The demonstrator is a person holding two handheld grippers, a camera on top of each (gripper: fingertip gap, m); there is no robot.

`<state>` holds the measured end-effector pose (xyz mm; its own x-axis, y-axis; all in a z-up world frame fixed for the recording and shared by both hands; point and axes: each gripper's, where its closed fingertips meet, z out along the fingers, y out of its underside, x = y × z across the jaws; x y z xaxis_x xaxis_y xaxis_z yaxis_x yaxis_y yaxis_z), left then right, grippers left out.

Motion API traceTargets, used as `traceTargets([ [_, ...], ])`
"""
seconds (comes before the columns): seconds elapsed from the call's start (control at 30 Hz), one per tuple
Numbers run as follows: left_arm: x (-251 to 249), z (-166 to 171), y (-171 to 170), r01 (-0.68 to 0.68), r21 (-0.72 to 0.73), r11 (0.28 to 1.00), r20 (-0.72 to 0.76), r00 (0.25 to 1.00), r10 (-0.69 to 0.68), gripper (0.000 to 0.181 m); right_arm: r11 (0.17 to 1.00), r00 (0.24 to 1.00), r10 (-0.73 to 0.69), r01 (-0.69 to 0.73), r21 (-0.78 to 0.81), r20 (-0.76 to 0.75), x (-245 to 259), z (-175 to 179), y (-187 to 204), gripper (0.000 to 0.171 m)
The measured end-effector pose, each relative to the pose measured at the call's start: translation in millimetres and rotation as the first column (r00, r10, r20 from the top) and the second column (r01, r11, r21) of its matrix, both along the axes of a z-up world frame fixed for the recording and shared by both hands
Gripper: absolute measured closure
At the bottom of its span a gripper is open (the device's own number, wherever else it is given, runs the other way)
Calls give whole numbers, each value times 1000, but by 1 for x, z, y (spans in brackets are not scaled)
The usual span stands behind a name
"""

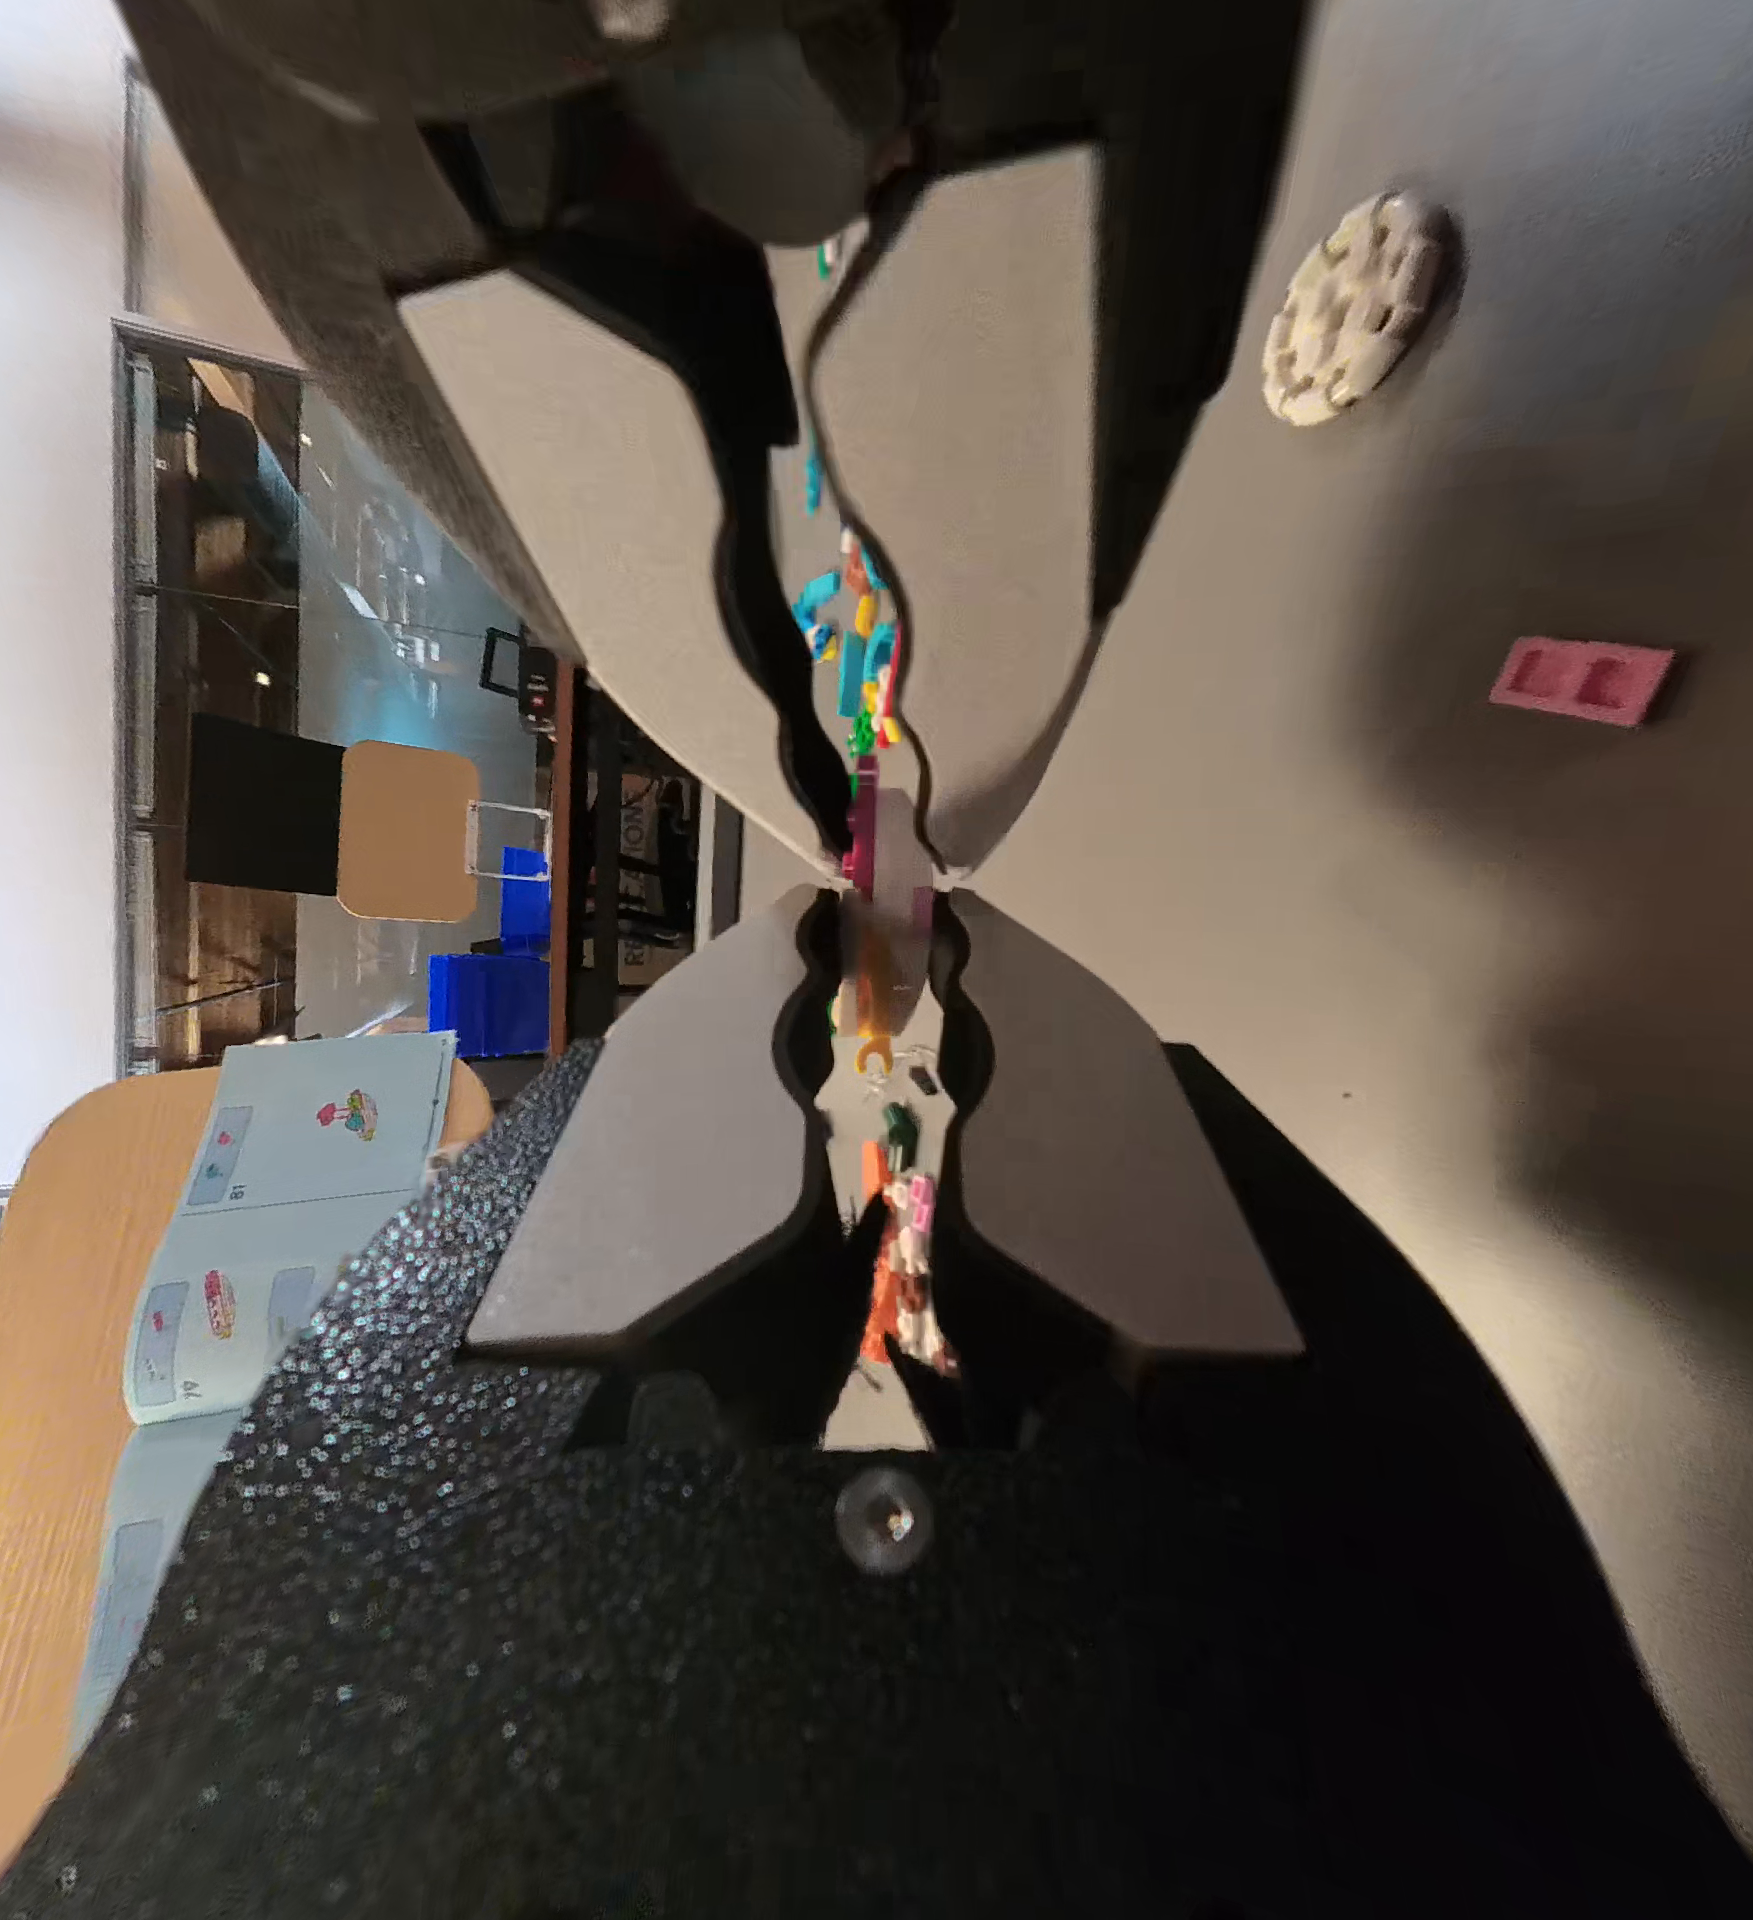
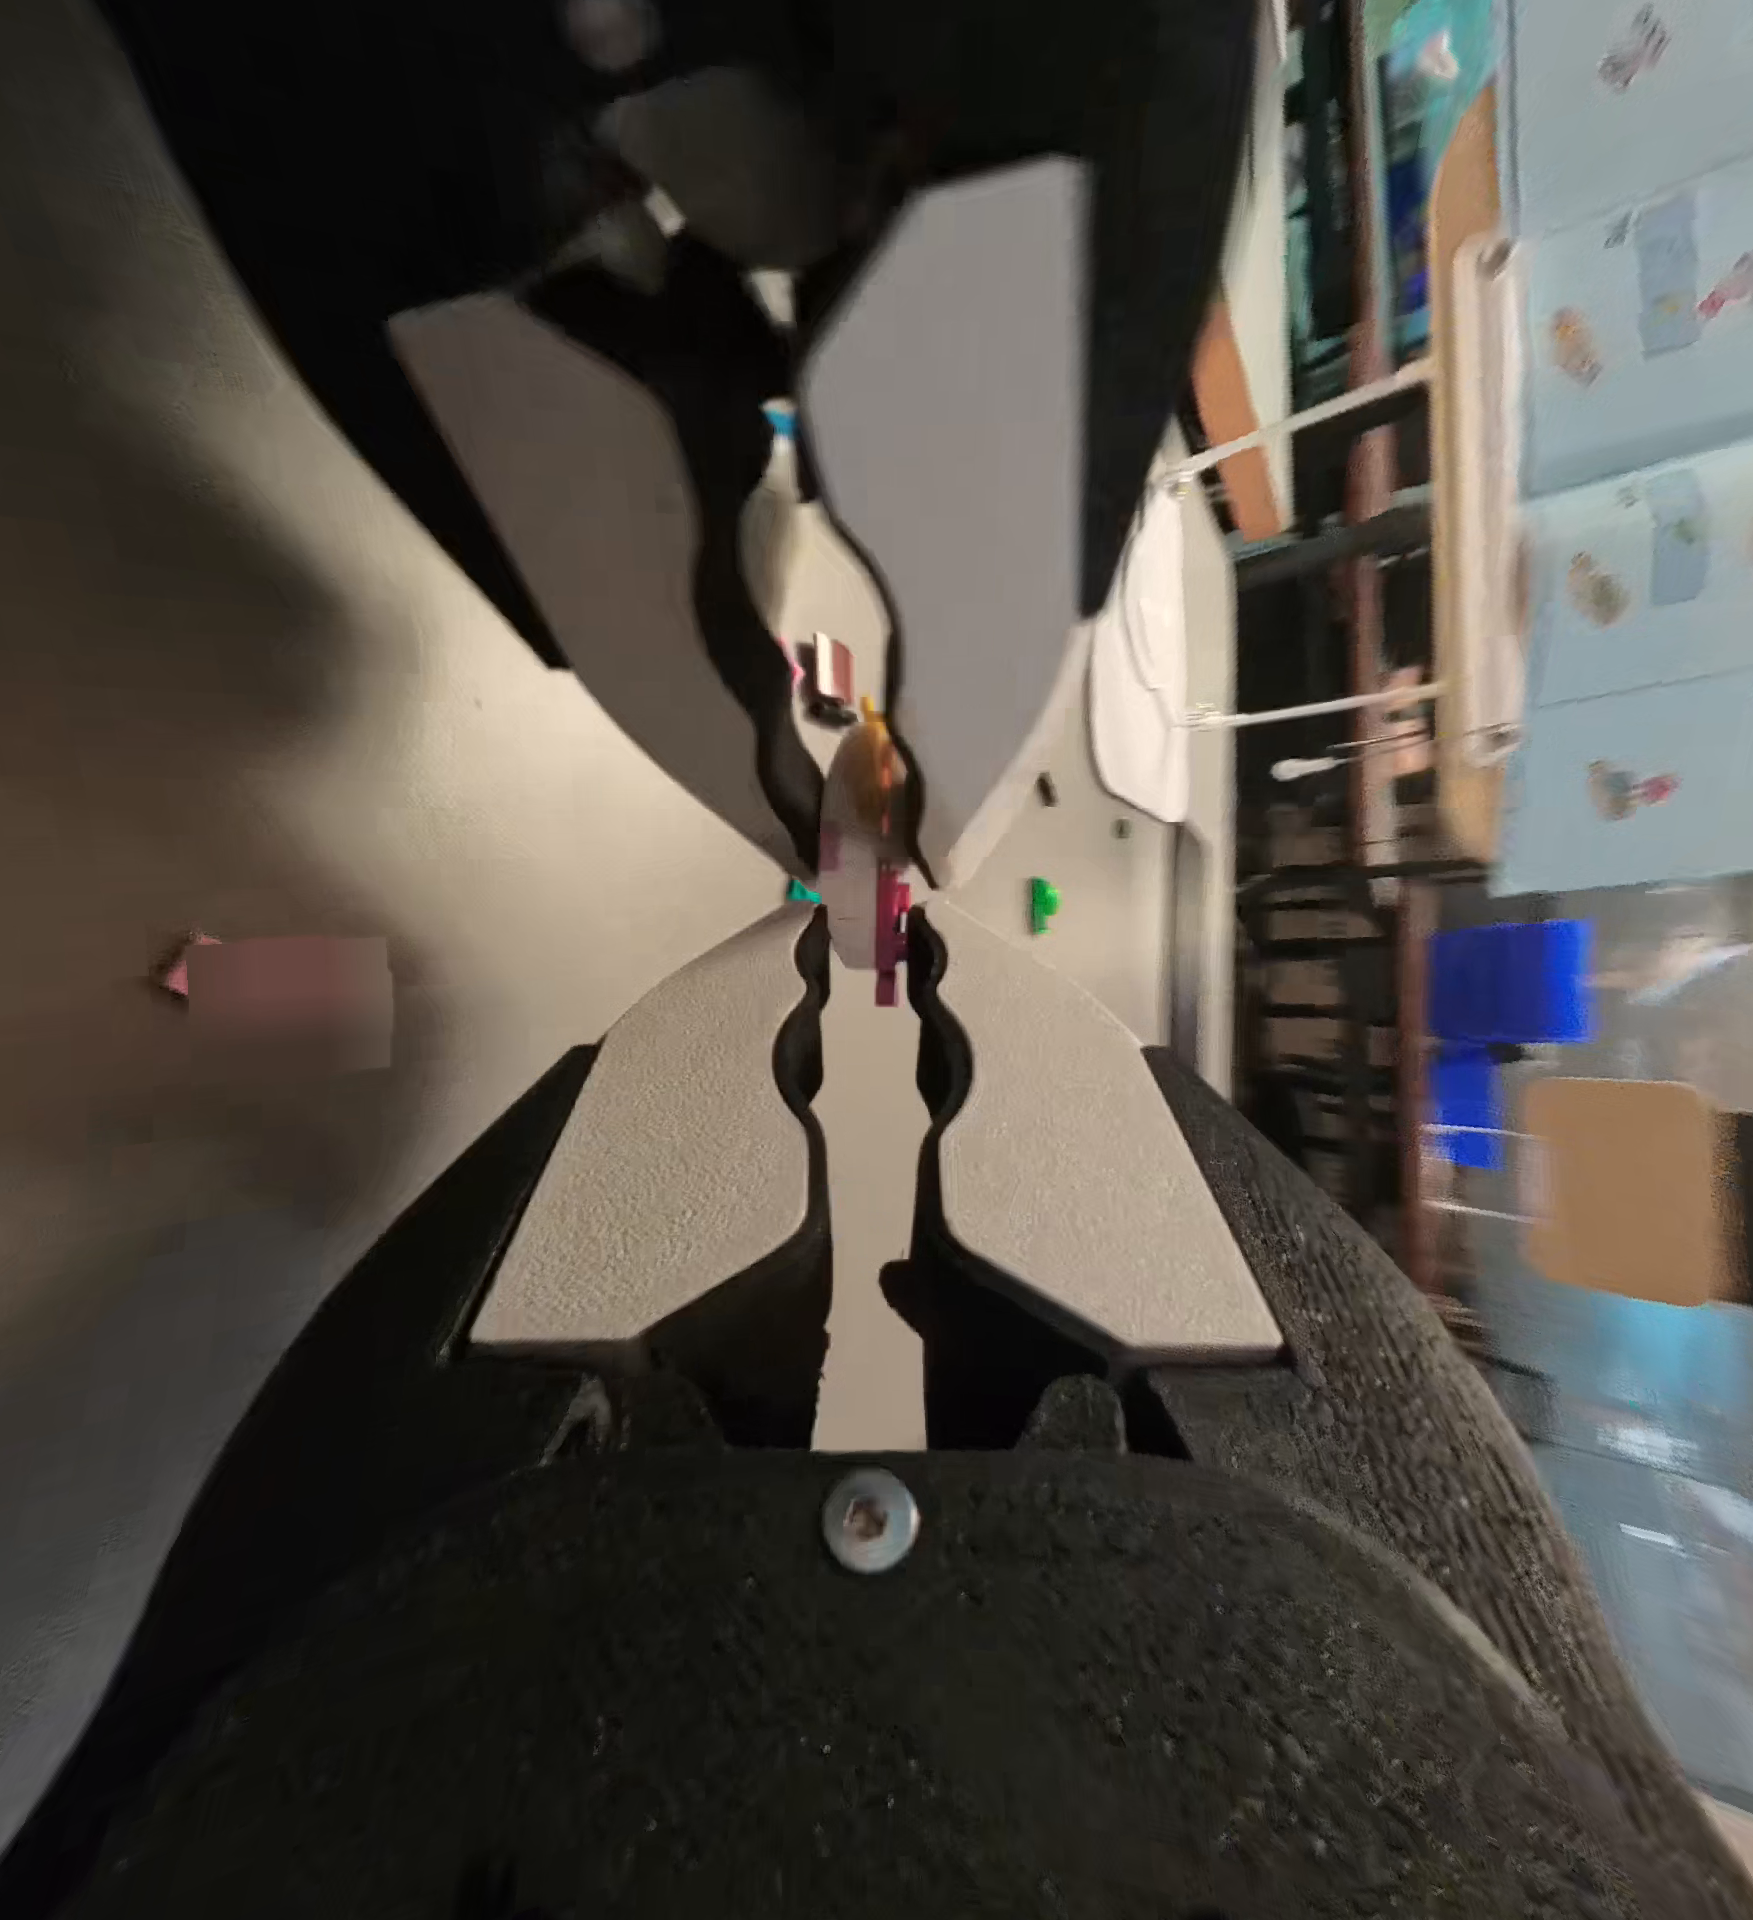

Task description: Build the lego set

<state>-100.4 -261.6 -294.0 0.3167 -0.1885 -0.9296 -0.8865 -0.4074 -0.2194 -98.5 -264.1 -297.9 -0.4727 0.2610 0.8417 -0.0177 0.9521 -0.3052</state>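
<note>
My two grippers meet tip to tip above the grey table (image 1: 1423, 1039) and share one small Lego assembly. In the left wrist view my left gripper (image 1: 891, 899) comes from below, shut on the assembly's pale round and orange part (image 1: 887, 977). The right gripper (image 1: 887, 857) comes from above, shut on its magenta part (image 1: 864, 842). In the right wrist view my right gripper (image 2: 867, 914) pinches the magenta piece (image 2: 891, 935). The left gripper (image 2: 867, 868) opposite it holds the orange end (image 2: 867, 769).
A cream round plate (image 1: 1355, 312) and a pink brick (image 1: 1584, 681) lie on the table to the right. Loose coloured bricks (image 1: 856, 644) lie behind the fingers. The instruction booklet (image 1: 321, 1174) lies on a wooden surface. A green piece (image 2: 1043, 902) lies near the table edge.
</note>
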Motion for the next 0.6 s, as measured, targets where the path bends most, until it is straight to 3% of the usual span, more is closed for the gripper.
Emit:
traceTargets([
  [0.13,-3,-4,-1,-5,-10,1000,141,990,6,165,993,996,-4,14,117,-87,-4,0,-1,159],
  [0.4,0,-9,1,3,-32,999,299,954,7,162,999,999,-6,8,-49,51,-1,-6,1,159],
  [0.5,-3,-5,0,-15,-33,999,315,949,24,155,998,998,-11,14,-55,65,0,-7,3,159],
  [0.6,0,-5,-2,22,-53,998,283,959,-6,161,998,997,-5,10,-60,71,0,-6,4,159],
])
